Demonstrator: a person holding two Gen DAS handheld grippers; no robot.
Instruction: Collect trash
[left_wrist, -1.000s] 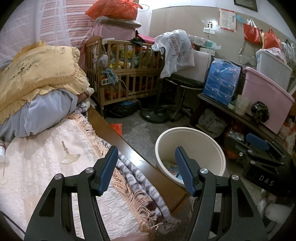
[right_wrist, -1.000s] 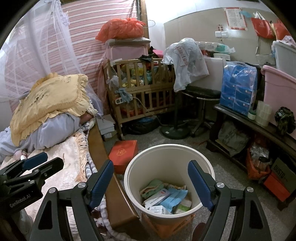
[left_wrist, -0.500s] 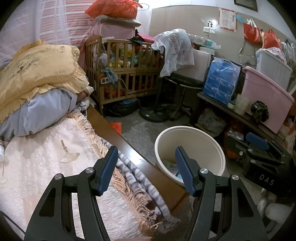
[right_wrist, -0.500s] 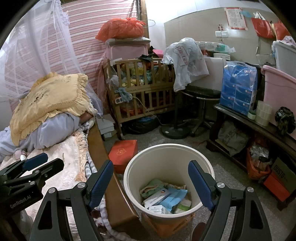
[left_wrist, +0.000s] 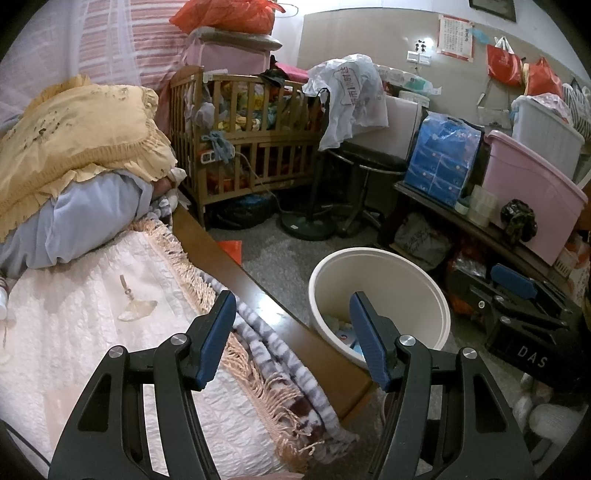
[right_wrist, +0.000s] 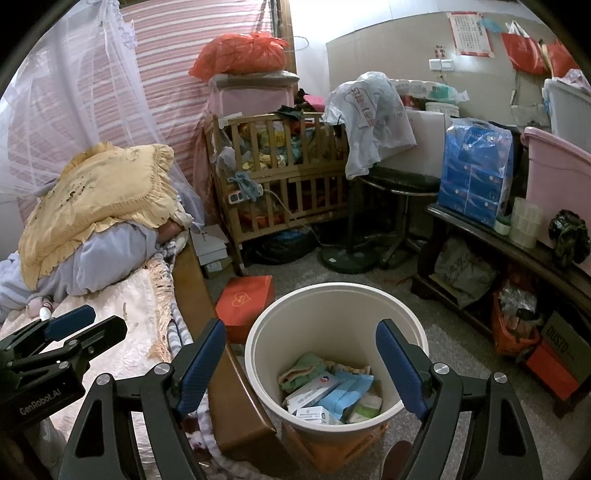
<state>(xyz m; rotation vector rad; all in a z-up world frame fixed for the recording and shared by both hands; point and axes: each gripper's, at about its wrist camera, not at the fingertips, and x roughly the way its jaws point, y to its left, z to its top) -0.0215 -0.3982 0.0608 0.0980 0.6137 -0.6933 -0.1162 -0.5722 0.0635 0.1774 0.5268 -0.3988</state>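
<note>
Right wrist view: right gripper (right_wrist: 301, 360) jaws stand wide and empty above the white trash bin (right_wrist: 258, 347), packets and cloth inside. Left gripper (left_wrist: 291, 330) jaws, also apart and empty, hover at the bed's wooden edge (left_wrist: 258, 280). Judging so, the next step is finding remaining litter; floor room is tight between bed and bench (right_wrist: 517, 251).

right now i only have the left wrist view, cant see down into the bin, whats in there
Observer: The white bin holds small cartons, a blue packet and a green cloth.
Operator: is it on the floor
Observer: No, it sits on an orange crate.
Operator: that red corner by the bed, what is it
Observer: A whole red box, lying on the floor between the bed frame and the bin.
</note>
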